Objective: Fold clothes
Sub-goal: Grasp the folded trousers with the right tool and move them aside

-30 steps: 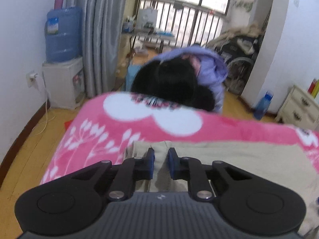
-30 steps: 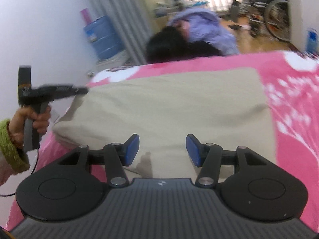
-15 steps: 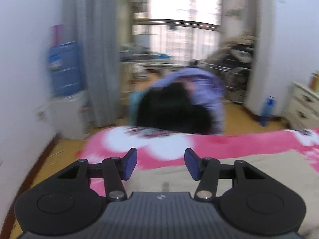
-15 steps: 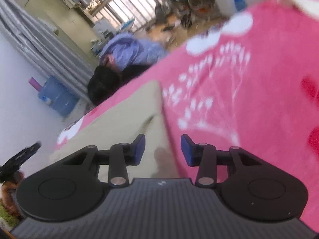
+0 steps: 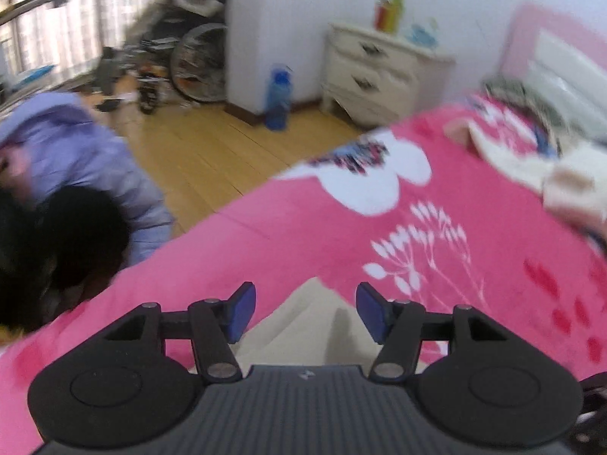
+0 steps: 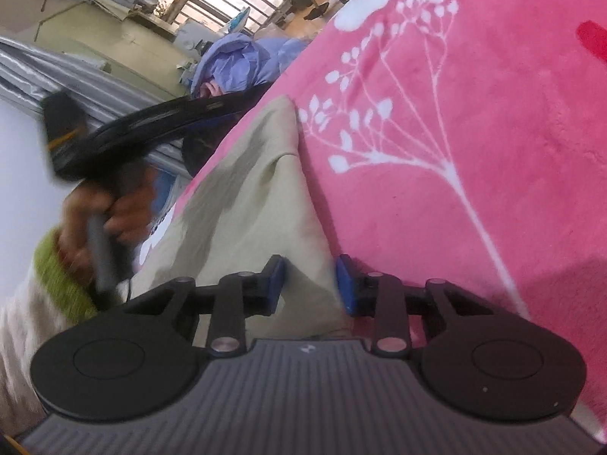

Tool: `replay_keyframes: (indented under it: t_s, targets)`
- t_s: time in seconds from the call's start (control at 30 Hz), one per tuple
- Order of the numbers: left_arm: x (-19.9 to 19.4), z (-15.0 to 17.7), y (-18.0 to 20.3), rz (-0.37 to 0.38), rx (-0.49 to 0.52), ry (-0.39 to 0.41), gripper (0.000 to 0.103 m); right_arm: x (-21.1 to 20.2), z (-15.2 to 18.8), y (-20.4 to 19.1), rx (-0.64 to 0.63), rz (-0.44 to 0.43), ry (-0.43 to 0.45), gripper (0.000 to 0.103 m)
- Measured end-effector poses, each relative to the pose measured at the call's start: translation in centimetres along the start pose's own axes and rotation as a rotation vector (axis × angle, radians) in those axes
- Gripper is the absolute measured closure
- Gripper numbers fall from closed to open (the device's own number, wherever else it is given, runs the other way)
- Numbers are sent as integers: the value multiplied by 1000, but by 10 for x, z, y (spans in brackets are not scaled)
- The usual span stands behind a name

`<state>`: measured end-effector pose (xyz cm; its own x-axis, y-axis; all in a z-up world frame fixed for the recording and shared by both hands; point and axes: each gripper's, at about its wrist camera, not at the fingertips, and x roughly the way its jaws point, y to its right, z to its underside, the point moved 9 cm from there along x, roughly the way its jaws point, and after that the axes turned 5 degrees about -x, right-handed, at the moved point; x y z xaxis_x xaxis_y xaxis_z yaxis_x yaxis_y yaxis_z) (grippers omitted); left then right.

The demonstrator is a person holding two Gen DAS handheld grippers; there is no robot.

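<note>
A beige garment (image 6: pixel 246 204) lies flat on the pink blanket (image 6: pixel 474 121). My right gripper (image 6: pixel 309 284) is open, low over the garment's right-hand edge, and the cloth's edge runs between its blue pads (image 6: pixel 275 278). My left gripper (image 5: pixel 305 311) is open, with a far corner of the beige garment (image 5: pixel 315 314) under the gap and nothing pinched. In the right wrist view the left gripper (image 6: pixel 151 125) hovers over the garment's far side, held by a hand (image 6: pixel 106 216) in a green cuff.
A person in a purple jacket (image 5: pixel 87 163) crouches by the bed's far edge. A heap of cream clothes (image 5: pixel 550 178) lies on the blanket at the right. On the wooden floor stand a nightstand (image 5: pixel 379 76), a blue bottle (image 5: pixel 279 94) and a wheelchair (image 5: pixel 197 60).
My left gripper let go of the beige cloth, opened and swung right toward the far corner. My right gripper moved to the garment's right edge and its jaws narrowed.
</note>
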<state>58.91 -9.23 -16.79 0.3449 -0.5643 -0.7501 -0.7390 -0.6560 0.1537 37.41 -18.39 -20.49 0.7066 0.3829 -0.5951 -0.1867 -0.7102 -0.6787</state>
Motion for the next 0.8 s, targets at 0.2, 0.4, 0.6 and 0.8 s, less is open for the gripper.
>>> replay_keyframes:
  t_s: [0.2, 0.4, 0.6, 0.8]
  targets:
    - [45, 13, 15, -12, 80, -79, 67, 7, -2, -1, -29, 3, -11, 80]
    - [41, 12, 10, 9, 13, -22, 91, -3, 1, -14, -59, 11, -19, 95]
    - [50, 14, 6, 25, -69, -19, 91, -6, 17, 1, 45, 18, -33, 96]
    - [62, 10, 6, -7, -114, 28, 90, -17, 35, 3, 75, 33, -26, 95]
